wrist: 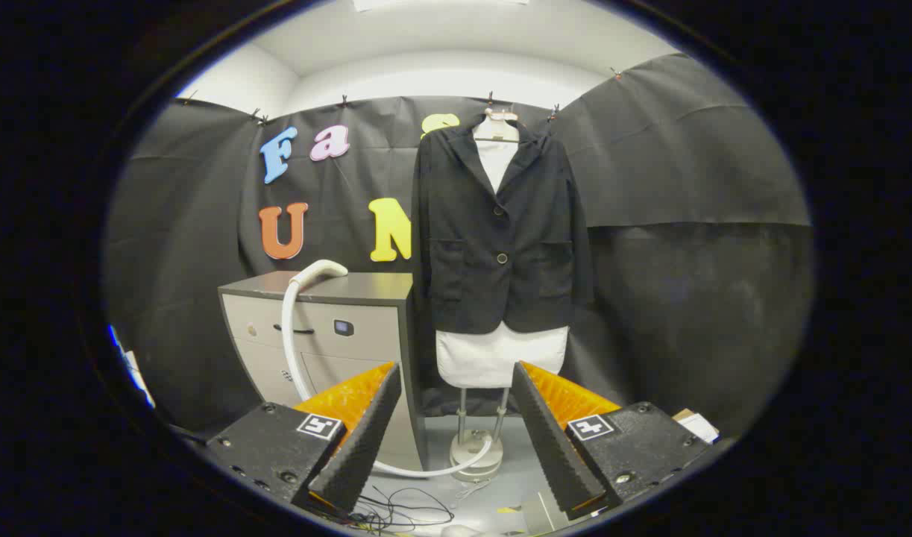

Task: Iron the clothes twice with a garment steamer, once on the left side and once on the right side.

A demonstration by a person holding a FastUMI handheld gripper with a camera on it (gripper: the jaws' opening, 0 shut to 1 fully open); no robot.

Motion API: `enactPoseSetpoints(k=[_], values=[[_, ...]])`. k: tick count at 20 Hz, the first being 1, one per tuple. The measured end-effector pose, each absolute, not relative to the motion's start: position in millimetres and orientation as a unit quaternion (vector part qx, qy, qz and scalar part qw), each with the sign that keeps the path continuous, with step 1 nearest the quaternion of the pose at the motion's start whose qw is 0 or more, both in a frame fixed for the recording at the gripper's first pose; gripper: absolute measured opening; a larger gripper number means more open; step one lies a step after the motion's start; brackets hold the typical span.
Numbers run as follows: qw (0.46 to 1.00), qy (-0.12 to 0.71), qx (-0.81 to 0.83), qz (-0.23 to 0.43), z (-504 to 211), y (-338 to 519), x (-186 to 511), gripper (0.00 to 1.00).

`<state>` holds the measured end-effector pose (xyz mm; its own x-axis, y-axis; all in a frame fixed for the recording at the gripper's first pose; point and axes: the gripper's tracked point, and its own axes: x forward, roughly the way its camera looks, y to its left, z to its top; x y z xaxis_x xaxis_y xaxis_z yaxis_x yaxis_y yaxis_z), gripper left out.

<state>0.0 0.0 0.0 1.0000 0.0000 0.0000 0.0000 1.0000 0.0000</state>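
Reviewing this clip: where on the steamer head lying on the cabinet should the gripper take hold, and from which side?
Probably on the steamer head's curved white neck, just above where the hose drops over the cabinet's front edge. It lies flat on top, so coming from above and in front suits, fingers straddling the neck. The gripper is open and empty, well short of it.

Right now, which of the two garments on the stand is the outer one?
The black jacket, buttoned over the white garment that shows below its hem. The gripper is open.
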Motion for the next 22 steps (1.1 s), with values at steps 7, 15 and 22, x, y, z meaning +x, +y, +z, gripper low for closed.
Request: enactPoseSetpoints(k=[7,15,22], values=[[1.0,0.009,-0.001,-0.003,-1,5,6,0.95],[1.0,0.016,-0.003,0.004,8,27,19,0.95],[0.999,0.024,0.001,0.041,43,73,61,0.95]])
